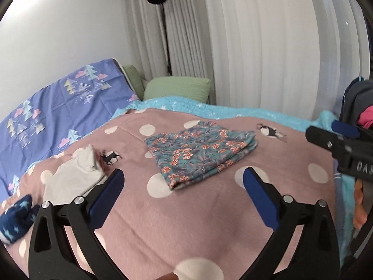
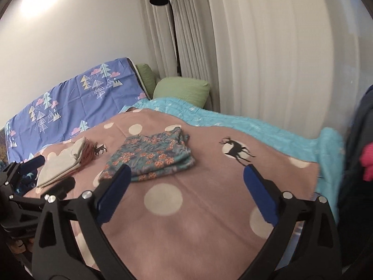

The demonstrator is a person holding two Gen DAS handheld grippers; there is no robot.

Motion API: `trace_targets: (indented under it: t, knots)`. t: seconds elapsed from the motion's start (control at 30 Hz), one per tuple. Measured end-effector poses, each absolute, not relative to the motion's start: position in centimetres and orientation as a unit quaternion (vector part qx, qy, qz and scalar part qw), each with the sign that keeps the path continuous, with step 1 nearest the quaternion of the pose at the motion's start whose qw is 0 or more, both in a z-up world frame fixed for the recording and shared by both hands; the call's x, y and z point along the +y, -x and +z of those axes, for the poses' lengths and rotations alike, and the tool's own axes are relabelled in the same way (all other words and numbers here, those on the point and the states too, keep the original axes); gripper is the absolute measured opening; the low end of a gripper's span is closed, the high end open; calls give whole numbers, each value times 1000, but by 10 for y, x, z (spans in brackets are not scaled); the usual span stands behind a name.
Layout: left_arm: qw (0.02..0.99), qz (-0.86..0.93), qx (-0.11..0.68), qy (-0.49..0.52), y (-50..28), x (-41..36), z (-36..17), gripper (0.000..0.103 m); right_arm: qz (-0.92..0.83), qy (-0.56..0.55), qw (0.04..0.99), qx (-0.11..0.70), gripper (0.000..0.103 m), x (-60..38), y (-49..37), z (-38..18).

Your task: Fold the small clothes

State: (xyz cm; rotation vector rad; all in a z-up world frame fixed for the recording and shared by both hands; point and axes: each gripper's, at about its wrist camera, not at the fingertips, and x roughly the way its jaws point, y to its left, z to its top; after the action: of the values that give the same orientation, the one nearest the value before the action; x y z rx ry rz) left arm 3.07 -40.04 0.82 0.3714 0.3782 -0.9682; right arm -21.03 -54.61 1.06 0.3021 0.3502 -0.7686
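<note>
Jaws first: my left gripper [image 1: 183, 178] stands spread wide with nothing between its blue pads, and my right gripper [image 2: 186, 175] is spread just as wide and just as empty. Both hang over the pink dotted blanket [image 1: 209, 221] on the bed, pointing slightly down at it, touching no cloth.

Just beyond my left tips lies the floral garment [image 1: 200, 151], teal with orange flowers. It is folded into a compact, layered rectangle with its edges stacked fairly square, and it rests flat on the blanket, apart from both of my tools. From the right wrist view the same piece [image 2: 151, 158] sits just past my left-hand finger, its stacked edges showing along the near side.

Further left is a white garment [image 1: 74, 175], also folded, lying near a printed deer. At the far left edge a dark blue starred piece [image 1: 16, 219] lies bunched and looks unfolded, though I see only part of it. At the right edge something pink [image 2: 368, 163] pokes from a dark bag or pile; I cannot tell what it is.

My reading: the floral piece is finished and released, the white one is done, and the starred one, perhaps the pink too, is left.
</note>
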Motion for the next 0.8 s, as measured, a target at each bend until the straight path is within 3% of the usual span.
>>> trace_targets:
  t: [0.47,0.8]
  knots:
    - [886,-403,192,-125,36,-266,20,102,-376,-129,896,199,101,-430,253,17]
    - [892,-380,232,-76,42,-193,18,102,-355,-131,898,226,101,-379,255,9]
